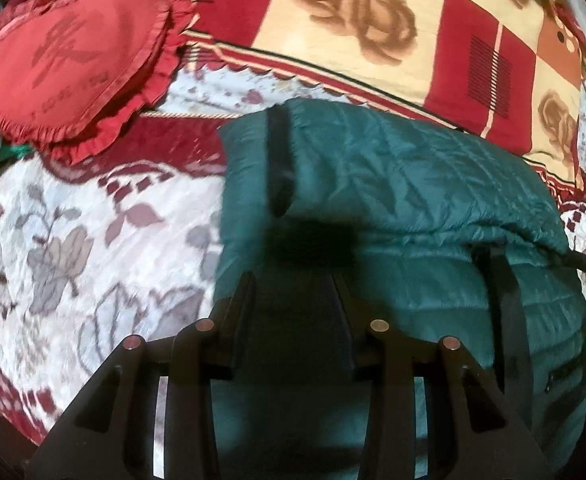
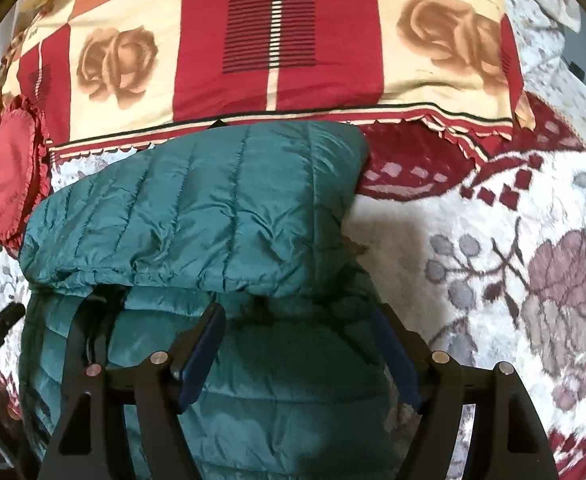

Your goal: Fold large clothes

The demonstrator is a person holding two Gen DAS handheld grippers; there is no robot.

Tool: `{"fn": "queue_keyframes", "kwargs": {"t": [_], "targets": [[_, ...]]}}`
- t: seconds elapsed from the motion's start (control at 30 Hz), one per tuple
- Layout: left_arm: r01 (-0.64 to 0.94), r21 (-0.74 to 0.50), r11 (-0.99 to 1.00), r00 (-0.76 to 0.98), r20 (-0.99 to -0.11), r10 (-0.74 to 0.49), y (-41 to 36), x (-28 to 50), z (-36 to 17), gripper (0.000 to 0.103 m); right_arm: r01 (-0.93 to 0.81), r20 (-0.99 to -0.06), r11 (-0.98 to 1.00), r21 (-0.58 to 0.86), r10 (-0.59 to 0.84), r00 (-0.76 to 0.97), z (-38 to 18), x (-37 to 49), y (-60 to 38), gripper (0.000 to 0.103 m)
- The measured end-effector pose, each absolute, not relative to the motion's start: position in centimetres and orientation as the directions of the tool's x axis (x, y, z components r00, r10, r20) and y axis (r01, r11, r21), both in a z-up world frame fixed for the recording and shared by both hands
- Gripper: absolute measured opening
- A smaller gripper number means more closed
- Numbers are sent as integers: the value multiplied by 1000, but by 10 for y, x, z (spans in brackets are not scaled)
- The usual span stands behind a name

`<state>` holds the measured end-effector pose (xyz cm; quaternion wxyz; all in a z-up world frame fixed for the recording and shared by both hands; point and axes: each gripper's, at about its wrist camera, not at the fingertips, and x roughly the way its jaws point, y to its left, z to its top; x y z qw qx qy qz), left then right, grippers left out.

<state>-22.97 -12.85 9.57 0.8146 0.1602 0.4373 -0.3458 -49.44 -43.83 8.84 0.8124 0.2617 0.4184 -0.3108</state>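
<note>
Across the middle of both views lies a teal quilted puffer jacket (image 2: 197, 208), folded over itself on a white plush blanket with mauve flowers and maroon borders (image 2: 513, 264).

Its doubled upper layer shows at centre of the right wrist view, and the right gripper (image 2: 297, 320) hangs just above the fold, blue-padded jaws parted and gripping nothing. Lower centre of the left wrist view, the left gripper (image 1: 293, 284) hovers over the jacket (image 1: 393, 184), jaws narrowly apart, nothing pinched. Upper left sits a red heart-shaped frilled cushion (image 1: 69, 60); behind, a cream-and-red rose-print quilt (image 1: 357, 24).
</note>
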Motion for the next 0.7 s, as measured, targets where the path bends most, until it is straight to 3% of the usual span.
{"fn": "queue_keyframes", "kwargs": {"t": [0.7], "targets": [[708, -128, 695, 300, -836, -460, -48, -259, 99, 36, 683, -854, 717, 141, -261, 450, 95, -569, -384, 77]]}}
